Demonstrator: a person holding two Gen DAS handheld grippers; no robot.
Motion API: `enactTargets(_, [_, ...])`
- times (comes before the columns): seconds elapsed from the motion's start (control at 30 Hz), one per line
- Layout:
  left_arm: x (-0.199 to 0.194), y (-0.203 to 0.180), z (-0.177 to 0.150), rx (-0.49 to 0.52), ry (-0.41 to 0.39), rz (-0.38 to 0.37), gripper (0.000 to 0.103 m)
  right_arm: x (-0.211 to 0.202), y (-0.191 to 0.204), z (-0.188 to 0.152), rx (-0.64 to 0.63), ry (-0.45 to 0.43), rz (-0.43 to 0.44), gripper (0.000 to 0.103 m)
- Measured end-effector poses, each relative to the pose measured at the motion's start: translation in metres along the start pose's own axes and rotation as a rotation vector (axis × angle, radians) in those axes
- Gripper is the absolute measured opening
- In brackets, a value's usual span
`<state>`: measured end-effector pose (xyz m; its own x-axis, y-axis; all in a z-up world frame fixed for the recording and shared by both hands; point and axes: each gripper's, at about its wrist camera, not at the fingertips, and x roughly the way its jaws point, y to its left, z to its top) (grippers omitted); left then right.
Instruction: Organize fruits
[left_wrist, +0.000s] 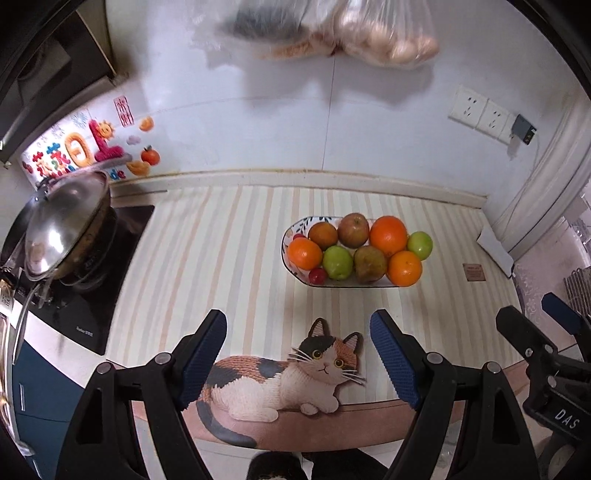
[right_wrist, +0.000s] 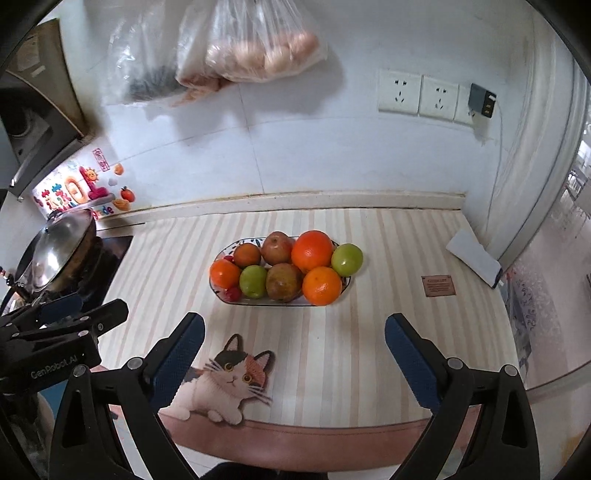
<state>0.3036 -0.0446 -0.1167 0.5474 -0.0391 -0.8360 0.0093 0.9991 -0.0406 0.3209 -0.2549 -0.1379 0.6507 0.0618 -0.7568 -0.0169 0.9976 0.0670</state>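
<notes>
An oval patterned plate (left_wrist: 290, 264) (right_wrist: 221, 295) sits on the striped counter mat, piled with fruit: oranges (left_wrist: 388, 235) (right_wrist: 312, 250), green apples (left_wrist: 337, 262) (right_wrist: 253, 281), reddish-brown apples (left_wrist: 354, 229) (right_wrist: 277, 247) and small red fruits (left_wrist: 317, 276) (right_wrist: 233, 293). My left gripper (left_wrist: 299, 332) is open and empty, hovering near the counter's front edge, well short of the plate. My right gripper (right_wrist: 295, 336) is open and empty, also short of the plate. Each gripper shows at the side of the other's view.
A lidded wok (left_wrist: 66, 229) (right_wrist: 59, 251) sits on a black stove at the left. A cat picture (left_wrist: 295, 376) (right_wrist: 229, 376) marks the mat's front edge. Plastic bags (right_wrist: 251, 55) hang on the wall above. A white box (right_wrist: 474, 258) lies at the right; wall sockets (right_wrist: 417, 92) above.
</notes>
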Motion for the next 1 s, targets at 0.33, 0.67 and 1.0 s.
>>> enactTargets(0.33, [-0.075, 0.013, -0.033, 0.053, -0.111, -0.035, 0.079, -0.091, 0.019, -0.035, 0.041, -0.099, -0.036, 0.1])
enactTargets(0.67, [-0.137, 0.028, -0.068, 0.089, -0.177, -0.071, 0.079, -0.181, 0.044, -0.076, 0.072, -0.191, -0.068, 0.1])
enactTargets(1.0, [-0.168, 0.032, -0.09, 0.07, -0.2, -0.047, 0.079, -0.225, 0.05, -0.1, 0.071, -0.228, -0.029, 0.101])
